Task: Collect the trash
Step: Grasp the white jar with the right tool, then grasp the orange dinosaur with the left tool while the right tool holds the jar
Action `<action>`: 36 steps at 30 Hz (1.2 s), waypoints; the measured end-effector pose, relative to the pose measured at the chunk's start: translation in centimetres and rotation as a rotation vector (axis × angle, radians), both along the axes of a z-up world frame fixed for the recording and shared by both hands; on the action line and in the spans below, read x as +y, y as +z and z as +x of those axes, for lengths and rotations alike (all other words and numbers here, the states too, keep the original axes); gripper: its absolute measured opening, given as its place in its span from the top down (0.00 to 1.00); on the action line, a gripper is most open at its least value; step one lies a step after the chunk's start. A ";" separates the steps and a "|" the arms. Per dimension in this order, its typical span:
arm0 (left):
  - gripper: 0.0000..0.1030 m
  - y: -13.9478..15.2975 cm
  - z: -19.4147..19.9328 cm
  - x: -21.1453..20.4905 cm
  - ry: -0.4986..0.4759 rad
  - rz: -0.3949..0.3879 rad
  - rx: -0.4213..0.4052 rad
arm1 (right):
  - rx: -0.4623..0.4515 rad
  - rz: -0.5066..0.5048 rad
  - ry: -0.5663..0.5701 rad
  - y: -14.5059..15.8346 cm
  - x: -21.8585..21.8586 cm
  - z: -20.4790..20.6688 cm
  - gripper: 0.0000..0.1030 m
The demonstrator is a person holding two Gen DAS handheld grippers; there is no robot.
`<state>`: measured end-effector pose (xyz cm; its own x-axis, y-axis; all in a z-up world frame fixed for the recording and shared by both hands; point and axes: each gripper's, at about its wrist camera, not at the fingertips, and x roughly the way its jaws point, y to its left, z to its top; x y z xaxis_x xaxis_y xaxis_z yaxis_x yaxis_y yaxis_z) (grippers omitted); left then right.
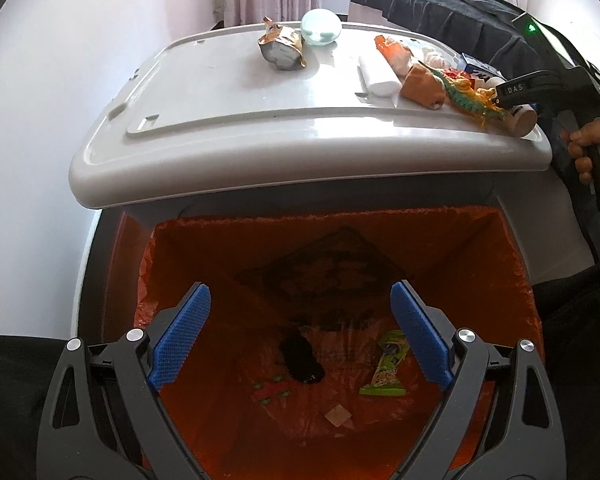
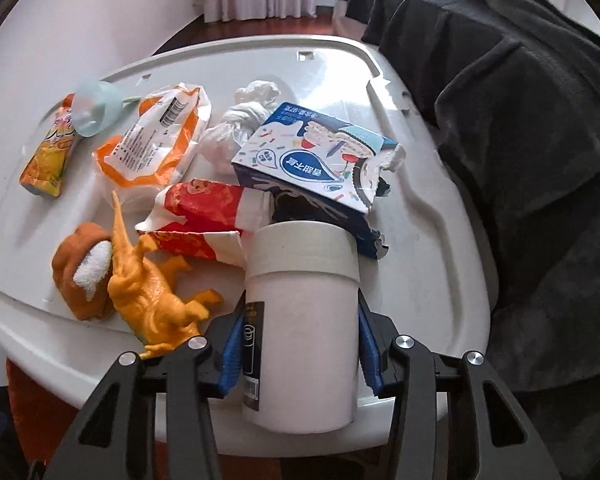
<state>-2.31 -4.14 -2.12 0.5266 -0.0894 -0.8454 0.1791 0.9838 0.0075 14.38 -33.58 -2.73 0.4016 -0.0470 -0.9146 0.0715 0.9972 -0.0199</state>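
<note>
Trash crowds the table: your right tongs clamp the white cup; your left tongs gape above the orange-lined bin.

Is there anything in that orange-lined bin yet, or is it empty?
Not empty. At the bottom of the bin lie a green wrapper, a dark object and a few small scraps.

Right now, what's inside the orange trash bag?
At the bottom of the orange trash bag lie a green wrapper, a black scrap, a small red-and-green piece and a pale square bit. The left gripper covers the near corners.
</note>
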 end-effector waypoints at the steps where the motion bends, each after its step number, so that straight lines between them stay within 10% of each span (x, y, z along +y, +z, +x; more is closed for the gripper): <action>1: 0.13 -0.1 0.0 -0.1 -0.001 0.001 0.001 | -0.002 0.013 0.002 0.1 0.2 -0.1 0.55; 9: 0.13 0.1 -0.6 -0.7 -0.010 0.043 -0.009 | 0.013 0.284 0.099 1.0 5.8 0.8 0.55; 14: 0.13 1.6 -0.5 -0.9 -0.018 0.057 -0.043 | -0.035 0.206 0.053 2.6 4.7 0.3 0.55; 24: 0.13 6.2 7.2 -6.1 -0.136 -0.171 -0.107 | -0.244 0.369 -0.105 8.1 -1.5 -8.7 0.55; 36: 0.13 1.7 15.2 -8.5 -0.189 -0.394 0.006 | -0.306 0.385 -0.100 9.1 -3.1 -9.4 0.55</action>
<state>12.85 -12.67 -0.41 0.4655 -0.5002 -0.7302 0.3553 0.8612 -0.3635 5.00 -36.63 6.39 0.6646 0.2190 -0.7144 0.1124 0.9159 0.3854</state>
